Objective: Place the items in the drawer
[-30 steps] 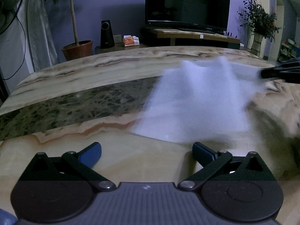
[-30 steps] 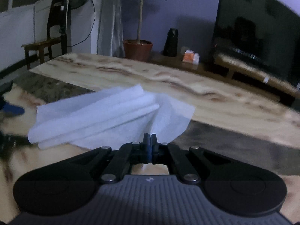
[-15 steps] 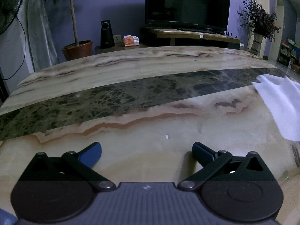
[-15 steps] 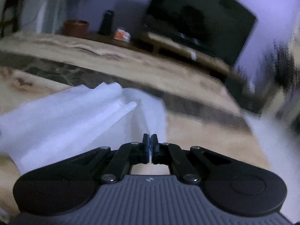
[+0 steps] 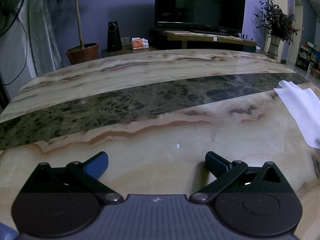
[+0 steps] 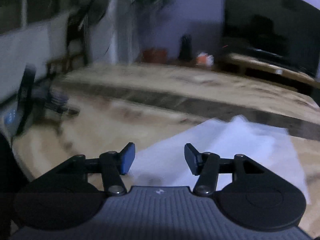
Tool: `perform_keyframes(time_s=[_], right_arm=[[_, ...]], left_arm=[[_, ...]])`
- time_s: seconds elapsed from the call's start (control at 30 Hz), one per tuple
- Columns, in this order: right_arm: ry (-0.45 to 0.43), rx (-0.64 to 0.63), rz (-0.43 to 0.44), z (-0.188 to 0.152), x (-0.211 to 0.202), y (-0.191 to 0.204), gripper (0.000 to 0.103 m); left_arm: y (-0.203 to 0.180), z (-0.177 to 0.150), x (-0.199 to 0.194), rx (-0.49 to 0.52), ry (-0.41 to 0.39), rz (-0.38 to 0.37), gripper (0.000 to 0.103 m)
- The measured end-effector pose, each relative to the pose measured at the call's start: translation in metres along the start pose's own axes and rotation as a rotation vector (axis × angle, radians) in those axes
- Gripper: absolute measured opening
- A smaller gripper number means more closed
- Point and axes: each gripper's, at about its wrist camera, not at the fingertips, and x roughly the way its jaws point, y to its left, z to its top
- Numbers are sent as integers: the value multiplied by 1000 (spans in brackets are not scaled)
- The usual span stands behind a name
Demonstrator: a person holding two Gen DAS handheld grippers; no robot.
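A: What's nearest in the left wrist view?
B: The left gripper (image 5: 157, 163), its blue-tipped fingers spread wide with nothing between them, low over the marble bench (image 5: 140, 80).

A: And the right one?
B: The right gripper (image 6: 158, 158) is also spread apart, gripping nothing. The white tissue (image 6: 230, 152) lies on the bench directly beneath and just beyond its fingers; that view is blurred, so I cannot tell whether the tips touch it.

A: Where does the tissue sit from the left side?
B: Taking the bench's dark green stripe (image 5: 120, 106) as the landmark, the tissue (image 5: 300, 110) lies on the near side of it, at the far right edge of the view, crumpled and flat on the pale stone. A tiny white fleck (image 5: 177, 145) rests nearer than the stripe, just ahead of the left gripper.

A: Beyond the stripe?
B: Past the bench's far edge stand a potted plant (image 5: 83, 50), a black speaker (image 5: 114, 37), an orange packet (image 5: 139, 44) and a dark television (image 5: 200, 5).
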Motion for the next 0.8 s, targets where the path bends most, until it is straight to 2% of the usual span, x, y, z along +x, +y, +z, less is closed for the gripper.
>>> perform_keyframes(time_s=[0.13,0.23,0.33,0.37,0.4,0.43,0.6,0.7,0.8], right_arm=[[63,-21,-58,1,41,26,57],[103,28,-131,-2,59,17,57],[109,100,-116,-6,63,3,53],[104,96,-112,-9,61,4,35],[99,83,-108,-11,59,5,6],[97,81,-108,-12,57,6,2],[74,118,-94,-16,50,3,1],[5,136,-73,-9,41,2,1],[-91,100,-90,3,24,7,1]], left_arm=[[0,0,0,0,0,0,103],[0,0,0,0,0,0,103],[0,0,0,0,0,0,103],[0,0,0,0,0,0,103],[0,0,0,0,0,0,103],[0,0,0,0,0,0,103],[0,0,0,0,0,0,103],[0,0,0,0,0,0,103],[0,0,-1,0,0,0,103]])
